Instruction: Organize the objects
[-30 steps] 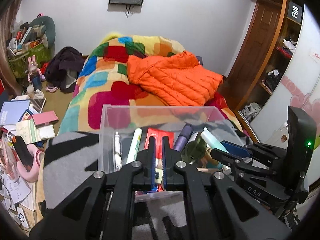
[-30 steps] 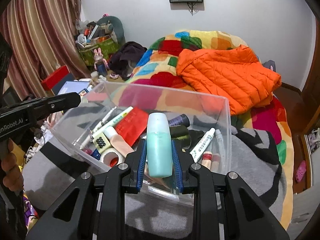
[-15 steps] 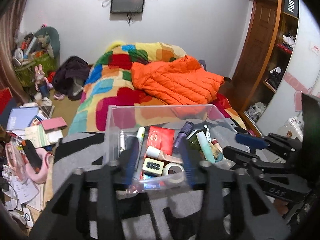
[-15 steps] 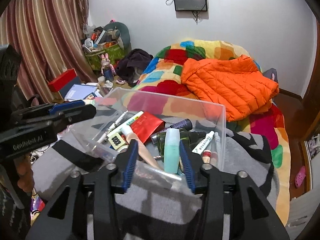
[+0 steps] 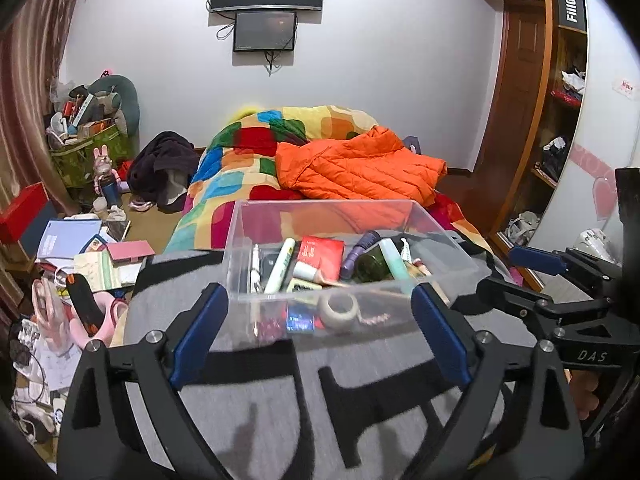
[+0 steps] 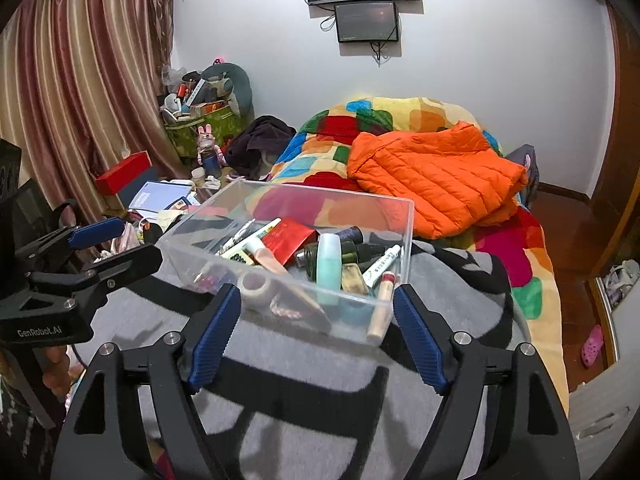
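Left wrist view: my left gripper (image 5: 319, 332) spread wide, empty, back from near wall of one clear plastic bin (image 5: 348, 304) on grey striped blanket (image 5: 256, 408). Inside: one tape roll (image 5: 340, 309), one red packet (image 5: 321, 252), one teal bottle (image 5: 394, 264), one purple tube (image 5: 357, 254).

Right wrist view: my right gripper (image 6: 318, 332) also spread, holding nothing. One bin (image 6: 406, 240), one teal bottle (image 6: 329, 268) lying in it, one tape roll (image 6: 256, 286), two white markers (image 6: 252, 236). One orange jacket (image 6: 436, 176) behind.

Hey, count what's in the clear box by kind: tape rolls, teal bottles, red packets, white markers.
Tape rolls: 1
Teal bottles: 1
Red packets: 1
White markers: 2
Total: 5, all inside the clear box.
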Available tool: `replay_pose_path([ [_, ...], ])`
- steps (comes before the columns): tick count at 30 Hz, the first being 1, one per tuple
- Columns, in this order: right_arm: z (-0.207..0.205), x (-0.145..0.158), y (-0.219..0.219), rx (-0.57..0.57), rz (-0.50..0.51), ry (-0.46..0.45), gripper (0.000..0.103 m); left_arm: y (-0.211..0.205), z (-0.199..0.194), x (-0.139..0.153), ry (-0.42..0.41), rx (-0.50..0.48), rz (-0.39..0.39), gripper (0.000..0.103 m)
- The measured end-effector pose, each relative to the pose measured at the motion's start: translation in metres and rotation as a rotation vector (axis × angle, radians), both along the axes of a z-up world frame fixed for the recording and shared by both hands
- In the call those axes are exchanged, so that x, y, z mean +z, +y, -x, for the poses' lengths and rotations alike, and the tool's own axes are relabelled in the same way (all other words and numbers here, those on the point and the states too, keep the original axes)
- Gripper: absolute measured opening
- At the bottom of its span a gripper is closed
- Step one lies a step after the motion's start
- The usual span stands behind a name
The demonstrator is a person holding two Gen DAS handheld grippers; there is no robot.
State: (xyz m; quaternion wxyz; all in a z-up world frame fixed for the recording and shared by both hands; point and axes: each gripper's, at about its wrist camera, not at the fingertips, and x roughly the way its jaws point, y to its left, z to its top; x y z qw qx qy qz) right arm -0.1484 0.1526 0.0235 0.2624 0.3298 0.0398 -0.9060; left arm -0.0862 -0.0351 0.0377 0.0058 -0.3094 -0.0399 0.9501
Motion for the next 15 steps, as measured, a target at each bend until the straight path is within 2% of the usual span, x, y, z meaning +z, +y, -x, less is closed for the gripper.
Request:
replay_pose_path([
  [4,-0.013,0.000,0.002,0.001,0.002,0.016,0.081,0.002,-0.009,-0.004,-0.003,0.014,-0.011,0.095],
  [15,-0.026,-0.004,0.000,0.001,0.003,0.025,0.082,0.001,-0.016,-0.013,-0.016,0.021,-0.036,0.095],
])
